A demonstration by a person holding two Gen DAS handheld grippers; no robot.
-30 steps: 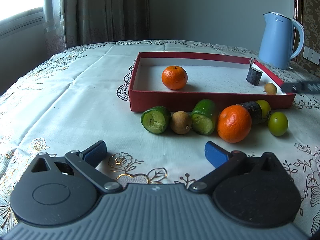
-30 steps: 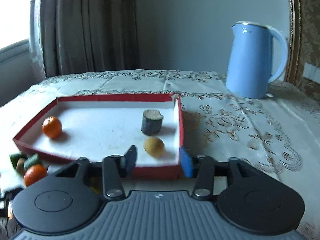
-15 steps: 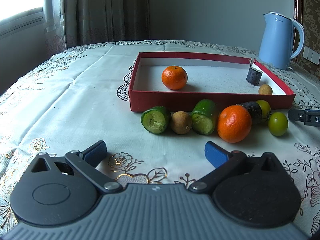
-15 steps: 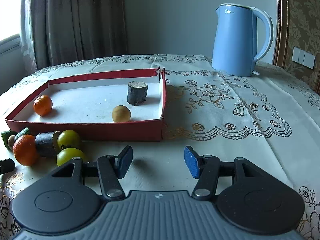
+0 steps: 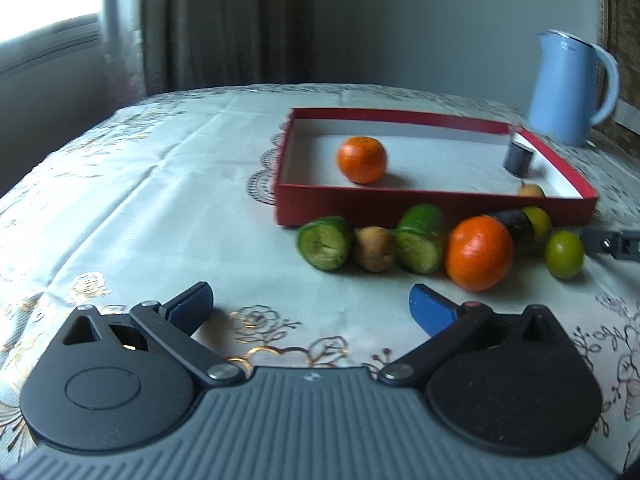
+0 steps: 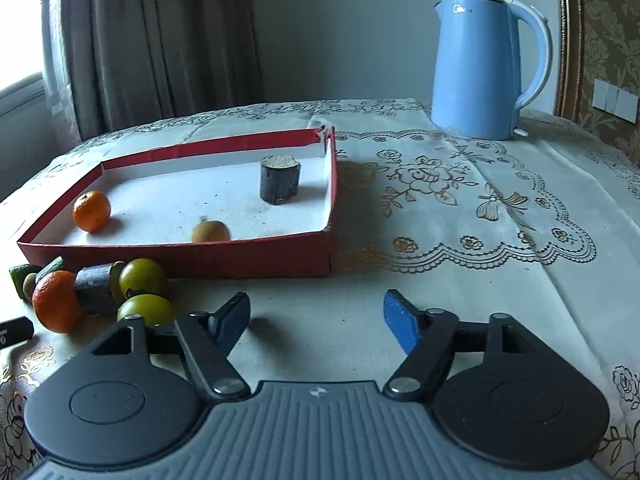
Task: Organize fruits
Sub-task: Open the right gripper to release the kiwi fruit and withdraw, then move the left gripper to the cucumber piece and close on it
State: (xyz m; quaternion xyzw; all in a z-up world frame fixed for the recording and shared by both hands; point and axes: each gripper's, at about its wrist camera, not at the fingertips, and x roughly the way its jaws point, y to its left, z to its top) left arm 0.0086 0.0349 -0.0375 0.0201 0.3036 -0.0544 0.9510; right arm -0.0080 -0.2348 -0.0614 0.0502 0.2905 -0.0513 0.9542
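A red tray (image 5: 432, 210) (image 6: 180, 258) holds an orange (image 5: 362, 159) (image 6: 91, 211), a dark stump piece (image 5: 517, 157) (image 6: 280, 179) and a small brown fruit (image 5: 531, 191) (image 6: 211, 231). In front of it lie two cut green pieces (image 5: 326, 237) (image 5: 420, 233), a brown fruit (image 5: 375, 249), an orange (image 5: 479, 253) (image 6: 56, 300), a dark piece (image 5: 516, 224) (image 6: 96, 288) and two yellow-green fruits (image 5: 565, 254) (image 6: 142, 278). My left gripper (image 5: 310, 308) is open and empty, short of the row. My right gripper (image 6: 316, 314) is open and empty, right of the fruits.
A blue kettle (image 5: 572, 88) (image 6: 486, 66) stands at the back right on the embroidered tablecloth (image 5: 140, 200). Curtains and a window are behind the table. The right gripper's finger (image 5: 612, 240) shows at the left wrist view's right edge.
My right gripper has drawn back out of the tray, leaving the small brown fruit inside, and has opened wider. My left gripper has shifted slightly and its view has tilted.
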